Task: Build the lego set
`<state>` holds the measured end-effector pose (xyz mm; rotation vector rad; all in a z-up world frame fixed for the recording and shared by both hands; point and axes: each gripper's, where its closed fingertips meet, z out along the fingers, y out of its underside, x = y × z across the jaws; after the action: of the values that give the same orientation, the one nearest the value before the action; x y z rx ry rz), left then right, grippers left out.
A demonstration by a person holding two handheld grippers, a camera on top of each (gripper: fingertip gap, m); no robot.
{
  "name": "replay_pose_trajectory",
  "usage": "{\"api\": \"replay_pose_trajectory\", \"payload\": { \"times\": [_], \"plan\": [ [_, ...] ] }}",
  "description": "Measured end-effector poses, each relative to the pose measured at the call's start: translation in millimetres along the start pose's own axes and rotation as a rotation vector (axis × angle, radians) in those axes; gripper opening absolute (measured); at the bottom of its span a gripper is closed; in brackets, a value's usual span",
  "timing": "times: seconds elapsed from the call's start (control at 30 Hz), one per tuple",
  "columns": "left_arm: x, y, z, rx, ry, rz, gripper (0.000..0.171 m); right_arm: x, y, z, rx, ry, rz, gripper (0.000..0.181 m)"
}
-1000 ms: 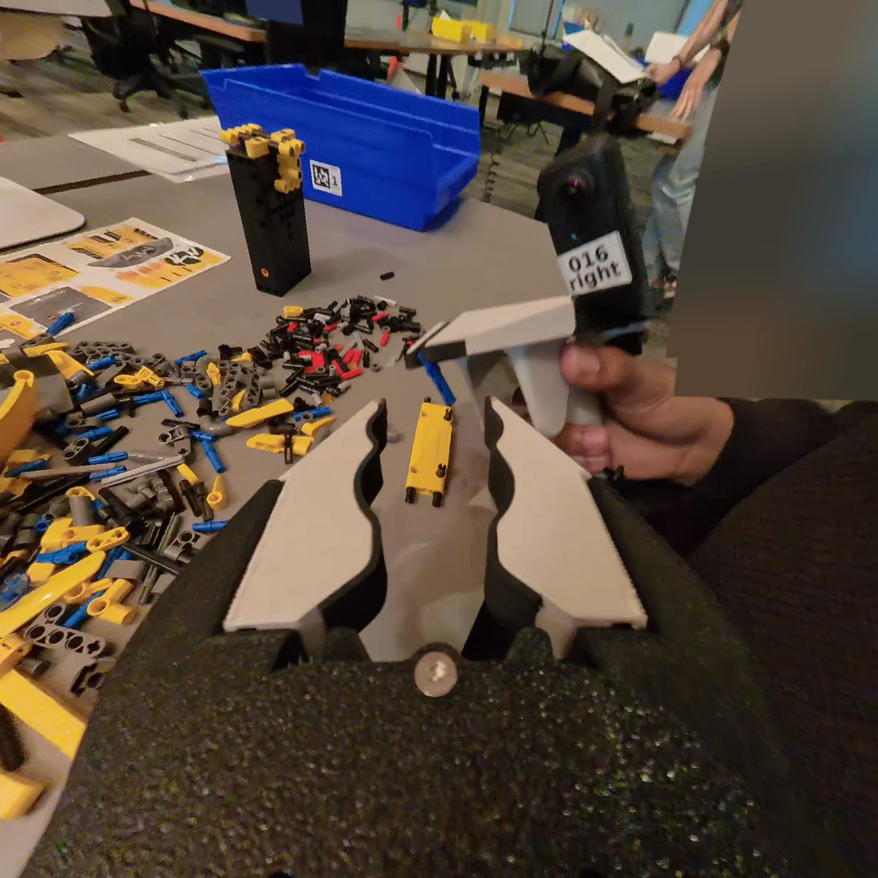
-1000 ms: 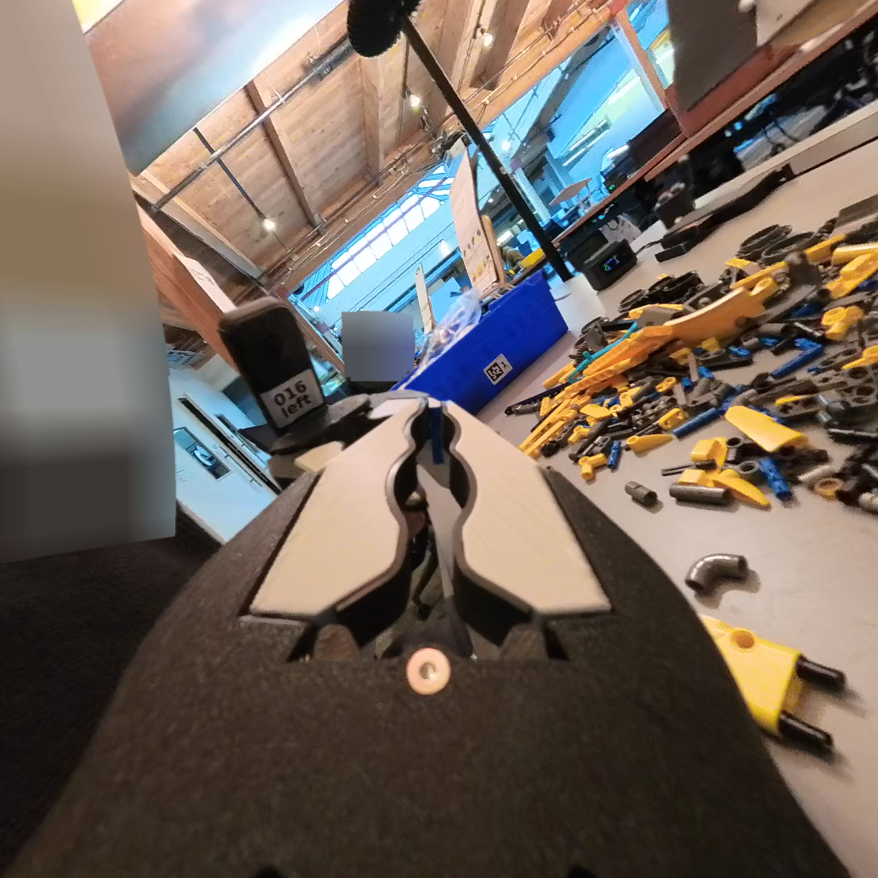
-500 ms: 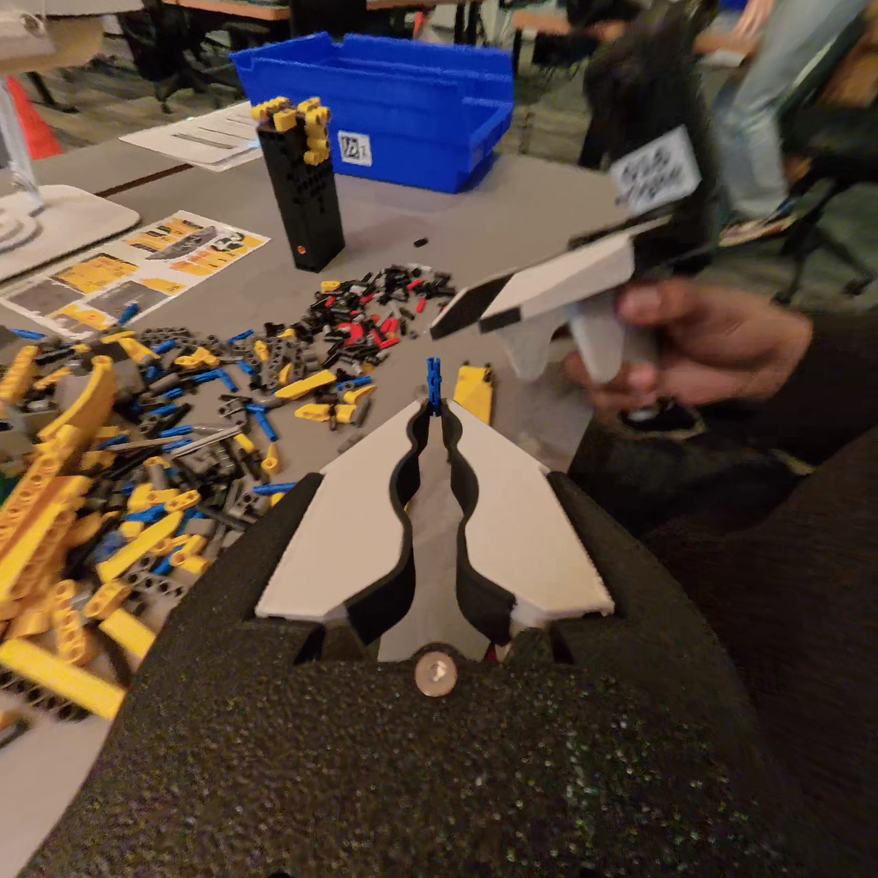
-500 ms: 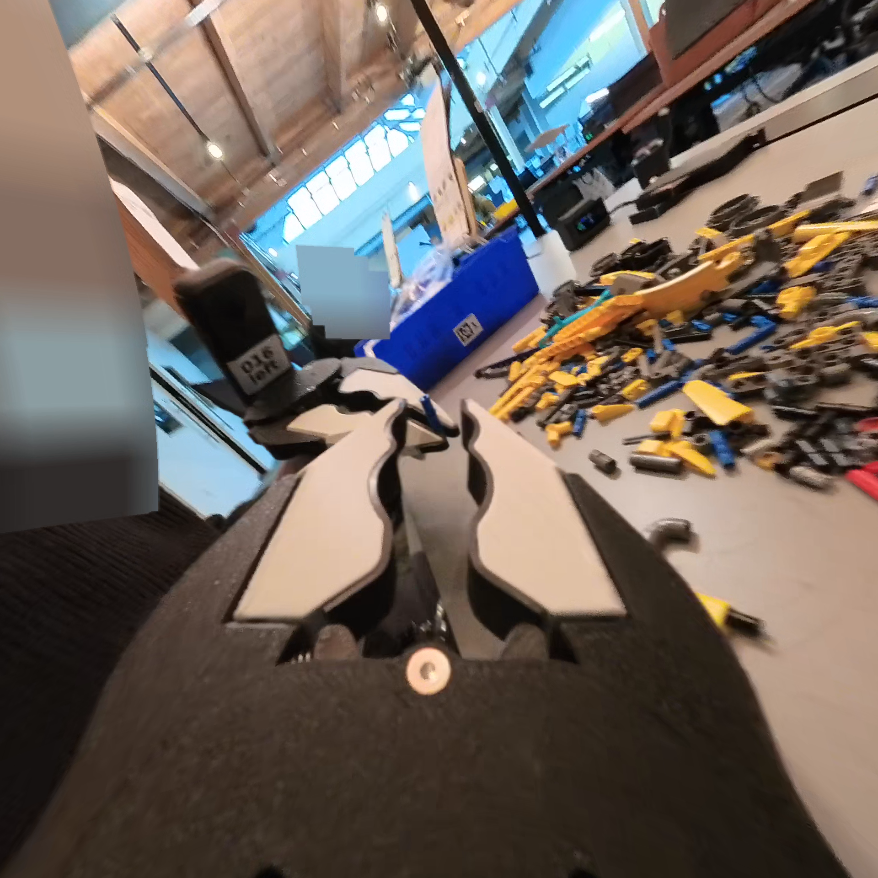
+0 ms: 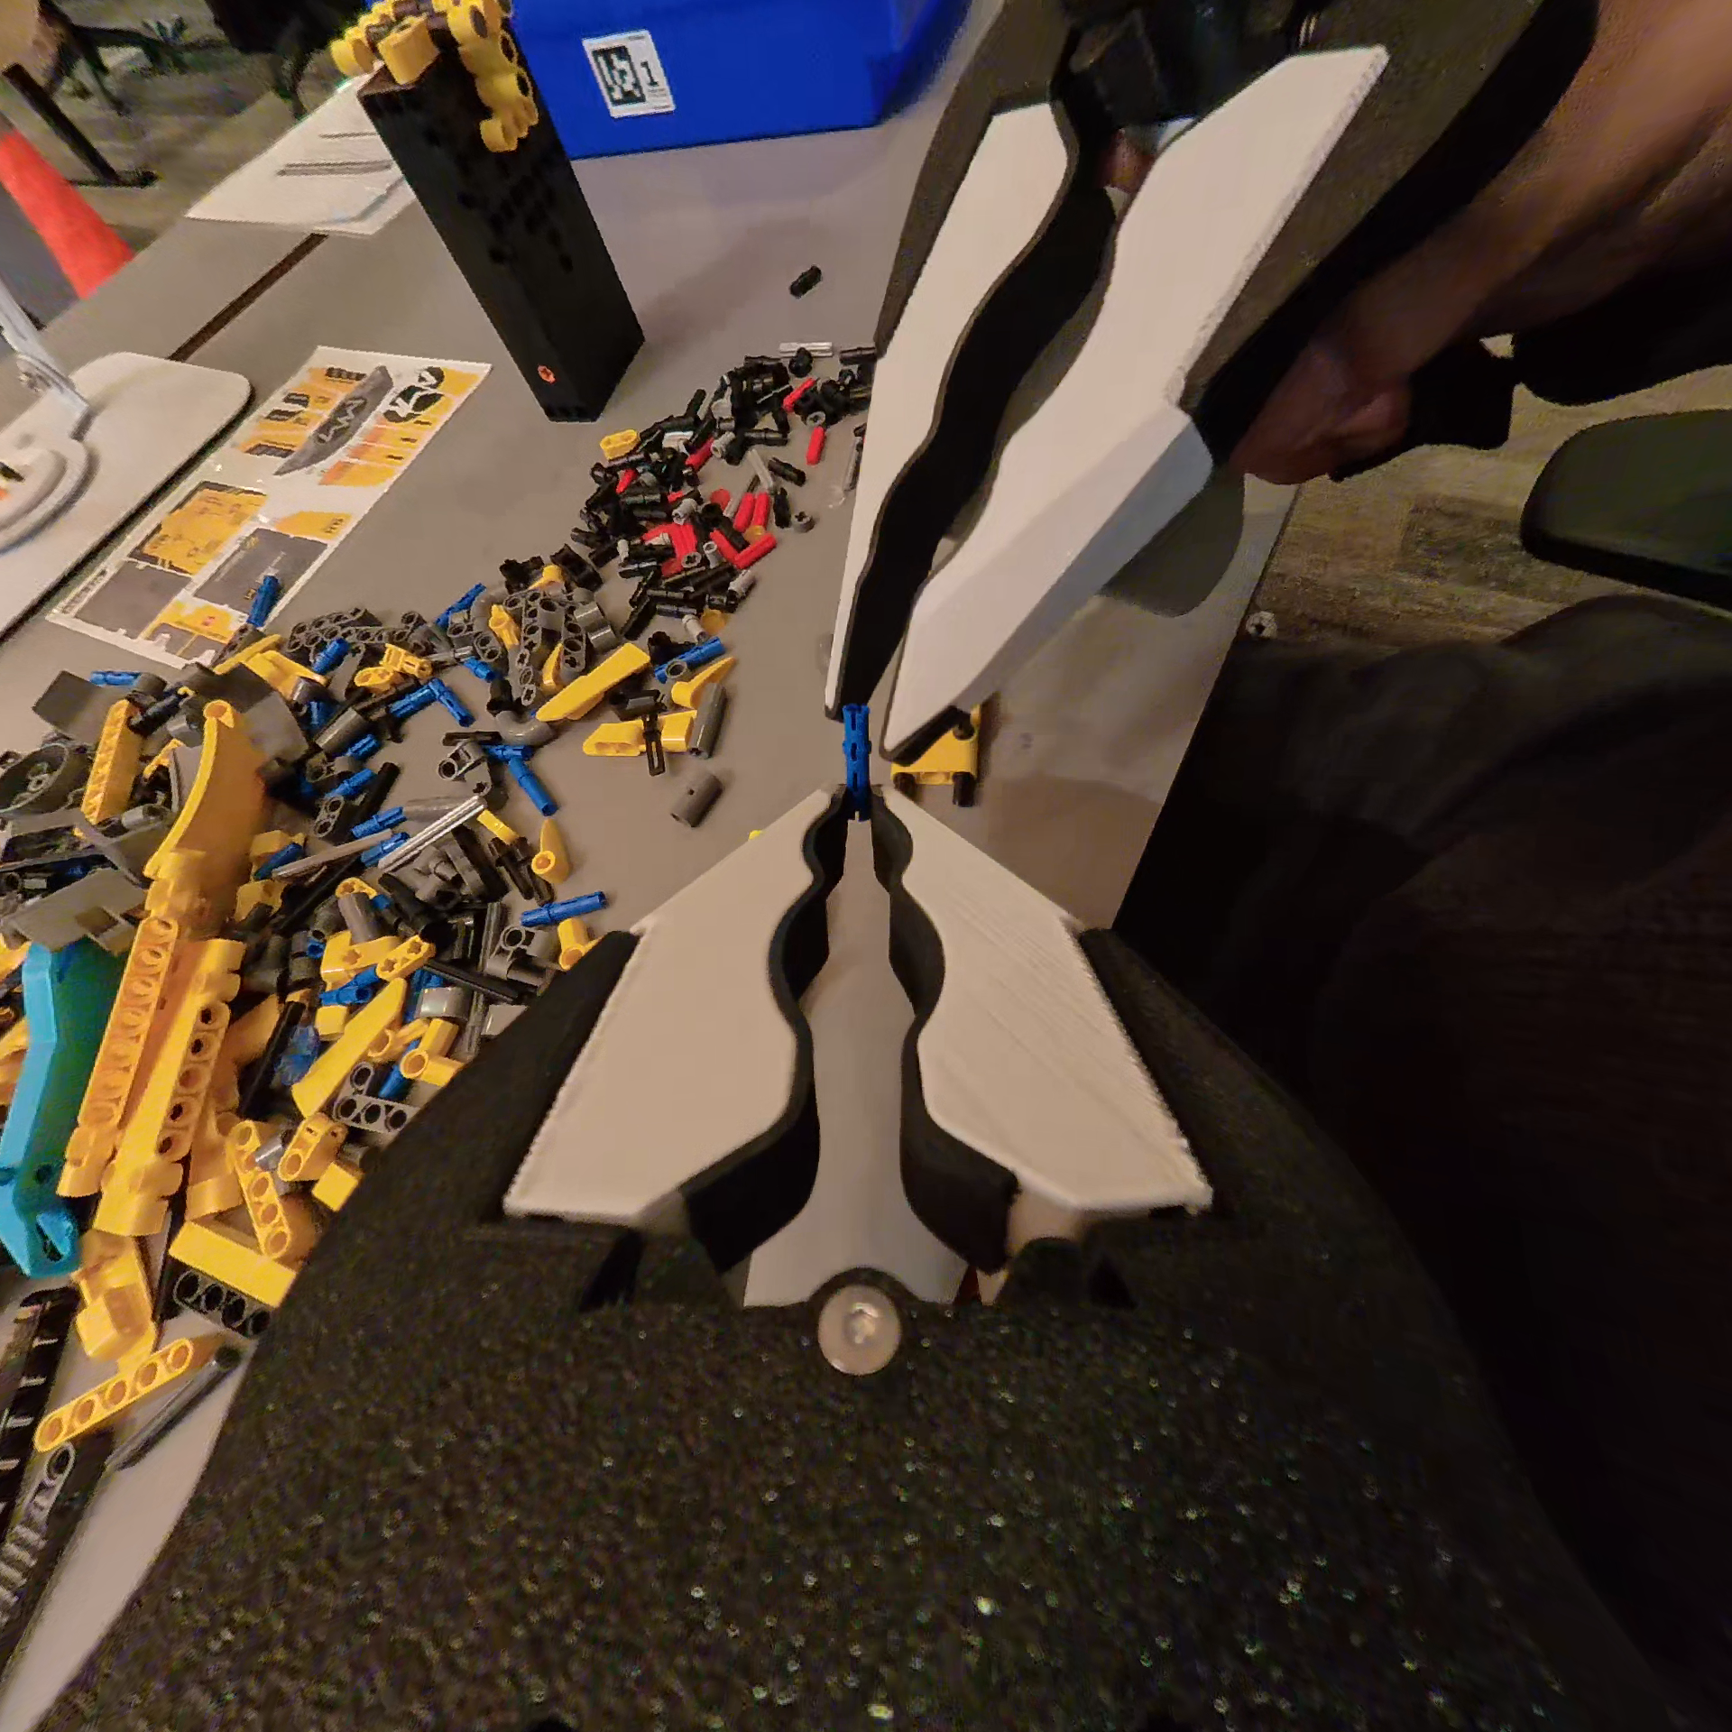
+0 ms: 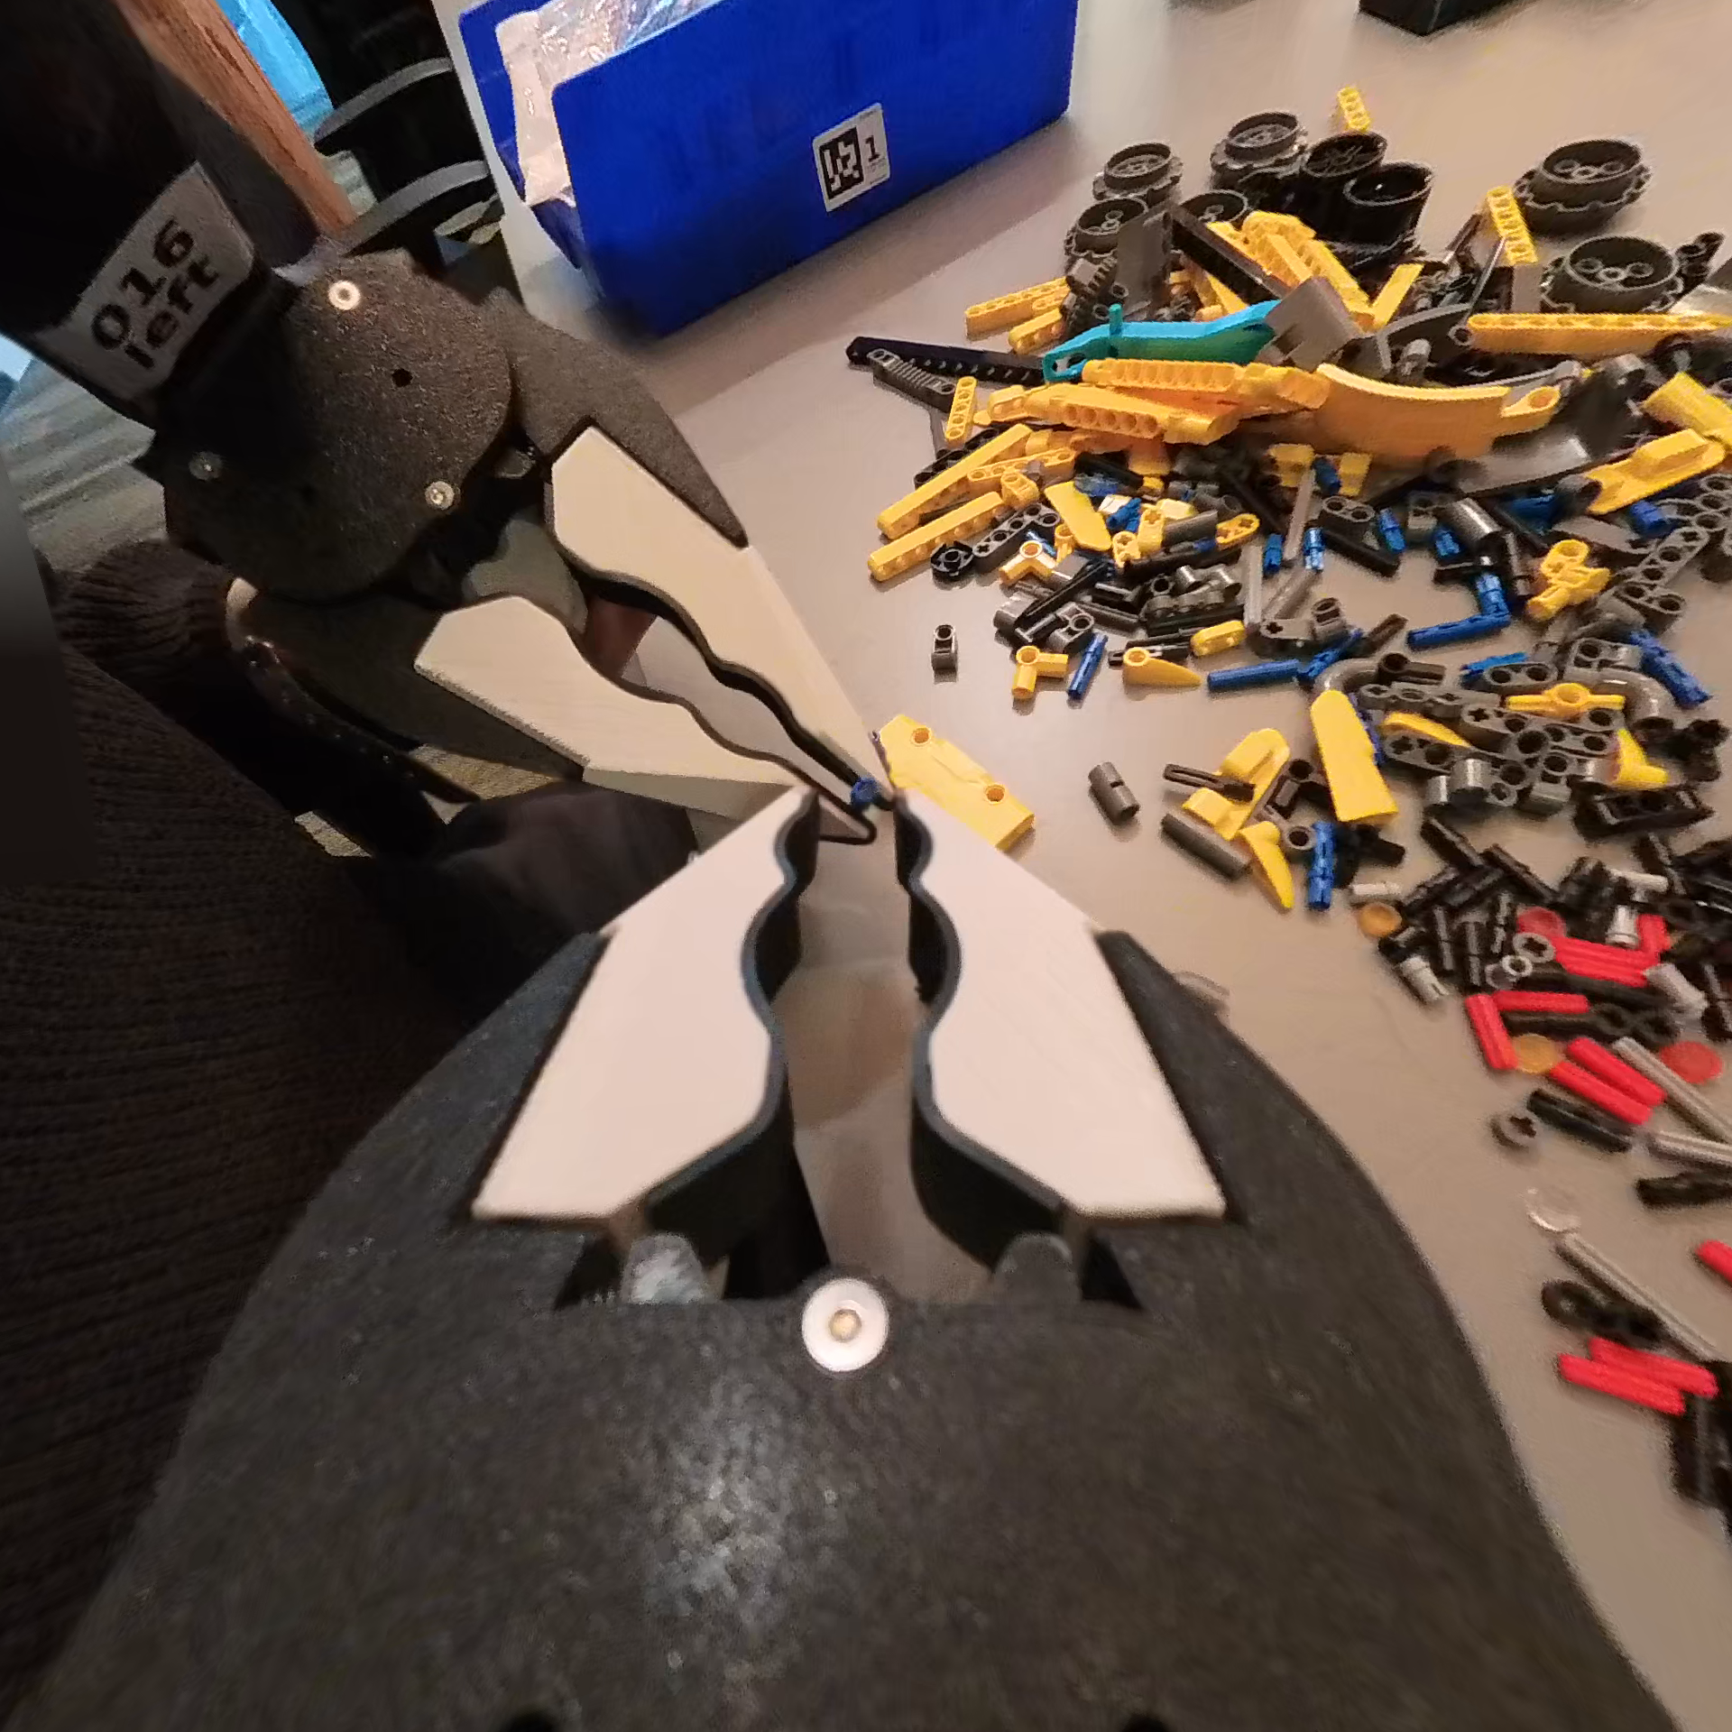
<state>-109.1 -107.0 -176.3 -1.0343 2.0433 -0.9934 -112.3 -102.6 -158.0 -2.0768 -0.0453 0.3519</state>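
Observation:
My left gripper [image 5: 855, 808] is shut on a small blue pin [image 5: 855, 761], which stands out past its tips above the grey table [image 5: 1059, 843]. My right gripper [image 5: 864, 724] points down from the upper right, tip to tip with the left. Its jaws are a little apart, with the pin's free end between them. In the right wrist view the blue pin [image 6: 863, 792] shows between my right gripper's tips [image 6: 853, 802], and the left gripper [image 6: 841, 793] comes in from the upper left. A yellow panel piece [image 5: 940, 767] [image 6: 956, 783] lies on the table just beyond.
A large heap of yellow, grey, blue and black building pieces [image 5: 234, 890] [image 6: 1312, 450] covers the table's left. Red and black pins [image 5: 703, 525] lie beyond it. A black tower with yellow pieces on top [image 5: 506, 234], a blue bin [image 5: 750, 75] [image 6: 797, 141] and printed sheets [image 5: 281, 469] stand farther back. Several black wheels [image 6: 1359, 178] lie near the bin. The grippers are tip to tip, or close to it.
A second ago the right gripper held the blue pin and the left was open. The left then shut on it and the right let go. The right has now swung back down to it.

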Motion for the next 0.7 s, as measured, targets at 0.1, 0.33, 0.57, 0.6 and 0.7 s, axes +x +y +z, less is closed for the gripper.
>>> {"api": "replay_pose_trajectory", "payload": {
  "times": [0.1,0.33,0.57,0.6,0.7],
  "plan": [
    [2.8,1.3,1.3,-0.008,0.002,0.022,0.004,-0.7,1.7,1.9,-0.020,-0.003,-0.012,0.013],
    [6.2,3.3,2.3,-0.024,0.003,0.061,0.004,-0.8,10.6,5.5,-0.104,0.013,-0.109,0.006],
    [8.0,-1.8,2.1,0.016,0.007,0.053,0.004,-2.3,9.7,0.7,-0.116,-0.010,-0.132,0.005],
    [7.5,-3.5,1.8,0.030,0.003,0.051,0.005,-2.2,8.6,-0.8,-0.108,-0.014,-0.126,0.005],
    [3.2,-3.9,2.1,0.043,-0.021,0.036,0.006,8.9,7.8,-11.2,-0.117,0.025,-0.123,0.005]
  ]
}}
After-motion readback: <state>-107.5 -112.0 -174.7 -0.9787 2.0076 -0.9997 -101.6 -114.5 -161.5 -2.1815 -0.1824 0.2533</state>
